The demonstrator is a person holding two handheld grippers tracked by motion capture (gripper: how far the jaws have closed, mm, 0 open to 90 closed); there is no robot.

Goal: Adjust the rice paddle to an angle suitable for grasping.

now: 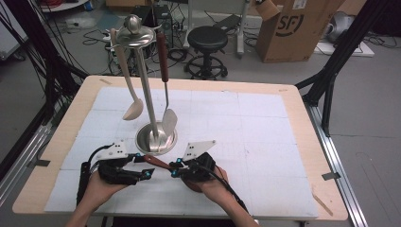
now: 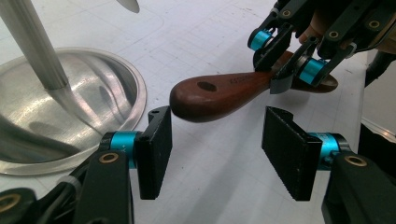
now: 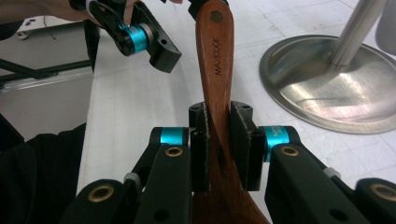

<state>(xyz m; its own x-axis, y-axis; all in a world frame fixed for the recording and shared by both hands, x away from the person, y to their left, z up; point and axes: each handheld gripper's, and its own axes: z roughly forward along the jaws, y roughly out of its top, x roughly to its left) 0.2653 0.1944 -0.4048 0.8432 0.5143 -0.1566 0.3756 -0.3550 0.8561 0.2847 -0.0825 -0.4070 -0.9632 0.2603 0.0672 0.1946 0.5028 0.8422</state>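
Wooden utensil handle [image 3: 215,70], reddish-brown, hanging hole near its rounded end, held low over the table between the two grippers. Right gripper [image 3: 218,140]: jaws nearly closed, pads clamped on both sides of the handle mid-length; the wood runs on below the jaws and out the bottom of the right gripper view. Left gripper [image 2: 217,147]: jaws about half open, nothing in them, pads apart. The handle's rounded end [image 2: 205,95] sits just beyond the gap, near the left pad; contact can't be confirmed. In the high view the handle [image 1: 158,162] bridges left gripper [image 1: 145,175] and right gripper [image 1: 176,169], just in front of the stand base.

Utensil stand [image 1: 147,101]: steel pole rising from a round dished base [image 1: 142,142], flat round cap with a knob on top. Two utensils hang from the cap: a pale ladle [image 1: 127,85] on the left and a spatula [image 1: 166,97] with a dark wooden handle and metal blade on the right, blade hanging over the base.

Table [image 1: 302,156]: light wood edge, topped with a white gridded mat. Behind it: grey floor, a black stool [image 1: 207,49], a cardboard box [image 1: 295,28], loose cables, black frame legs both sides.
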